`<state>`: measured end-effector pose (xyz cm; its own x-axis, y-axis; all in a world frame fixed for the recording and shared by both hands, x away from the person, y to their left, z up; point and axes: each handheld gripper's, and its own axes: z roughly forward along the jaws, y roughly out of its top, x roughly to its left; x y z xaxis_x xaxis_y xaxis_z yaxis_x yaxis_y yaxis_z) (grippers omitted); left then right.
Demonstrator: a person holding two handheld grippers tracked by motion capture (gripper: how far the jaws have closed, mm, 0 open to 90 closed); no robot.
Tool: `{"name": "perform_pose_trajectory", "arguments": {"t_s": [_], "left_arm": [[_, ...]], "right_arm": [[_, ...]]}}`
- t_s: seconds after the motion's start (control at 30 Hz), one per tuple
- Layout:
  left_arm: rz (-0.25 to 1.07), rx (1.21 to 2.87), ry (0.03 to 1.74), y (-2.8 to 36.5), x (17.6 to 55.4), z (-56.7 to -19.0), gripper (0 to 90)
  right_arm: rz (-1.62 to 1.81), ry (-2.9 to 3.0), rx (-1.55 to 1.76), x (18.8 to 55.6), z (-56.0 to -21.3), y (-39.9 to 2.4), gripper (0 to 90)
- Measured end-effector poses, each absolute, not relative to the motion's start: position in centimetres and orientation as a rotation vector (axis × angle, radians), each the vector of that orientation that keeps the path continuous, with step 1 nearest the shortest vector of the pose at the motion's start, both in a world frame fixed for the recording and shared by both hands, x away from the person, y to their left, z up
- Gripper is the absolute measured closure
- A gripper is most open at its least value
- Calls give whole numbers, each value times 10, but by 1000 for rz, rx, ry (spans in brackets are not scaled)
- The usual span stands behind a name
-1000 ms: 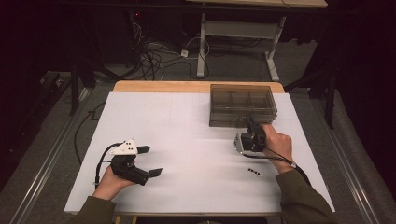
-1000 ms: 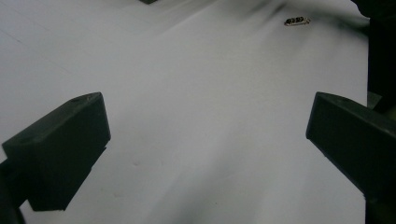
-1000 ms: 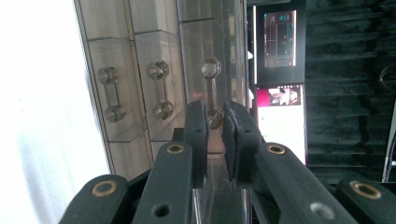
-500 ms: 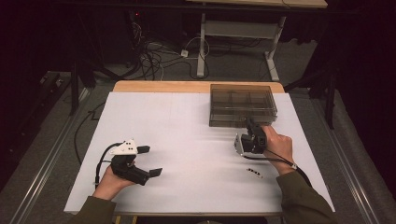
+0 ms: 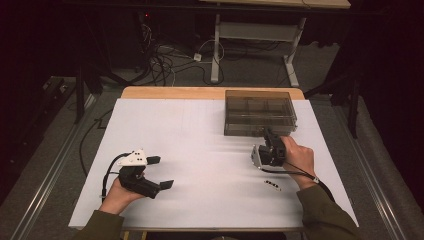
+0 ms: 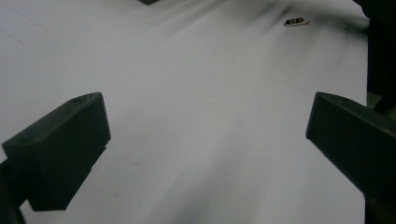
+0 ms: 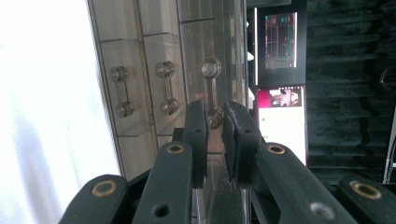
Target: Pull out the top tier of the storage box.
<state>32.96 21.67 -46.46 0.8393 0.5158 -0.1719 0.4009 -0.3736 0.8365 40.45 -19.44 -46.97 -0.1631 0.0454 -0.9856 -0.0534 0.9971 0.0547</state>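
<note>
The right gripper (image 5: 268,136) sits at the near front edge of the clear plastic compartment box (image 5: 259,111), which stands on the far right part of the white table (image 5: 200,150). In the right gripper view its jaws are drawn nearly together, with the thin front wall or latch of the box between the pads; whether the pads actually press on it cannot be told. Through the box's clear wall, dumbbell-shaped moulded hinges or clasps (image 7: 164,88) show in a row.

The left gripper (image 5: 159,172) rests low over the near left part of the table, well apart from the box, its jaws spread wide and holding nothing; the left gripper view shows bare white surface between them.

A small dark strip-like part (image 5: 272,184) lies on the table just near of the right hand (image 5: 295,157), close to the cable that trails from that gripper. The same part (image 6: 297,21) appears far off in the left gripper view. Nothing lies between the left gripper and the box.

Beyond the table, cables (image 5: 170,60) lie on the floor beside the legs of another table frame (image 5: 250,35)
</note>
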Motion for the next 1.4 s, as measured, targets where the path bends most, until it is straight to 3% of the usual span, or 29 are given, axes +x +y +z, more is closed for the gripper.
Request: {"name": "perform_pose_trajectory", "arguments": {"t_s": [1.4], "left_arm": [[145,2011,673,217,329,-464,0]], "right_arm": [[88,1737,-8,384,-470,-194,818]]}}
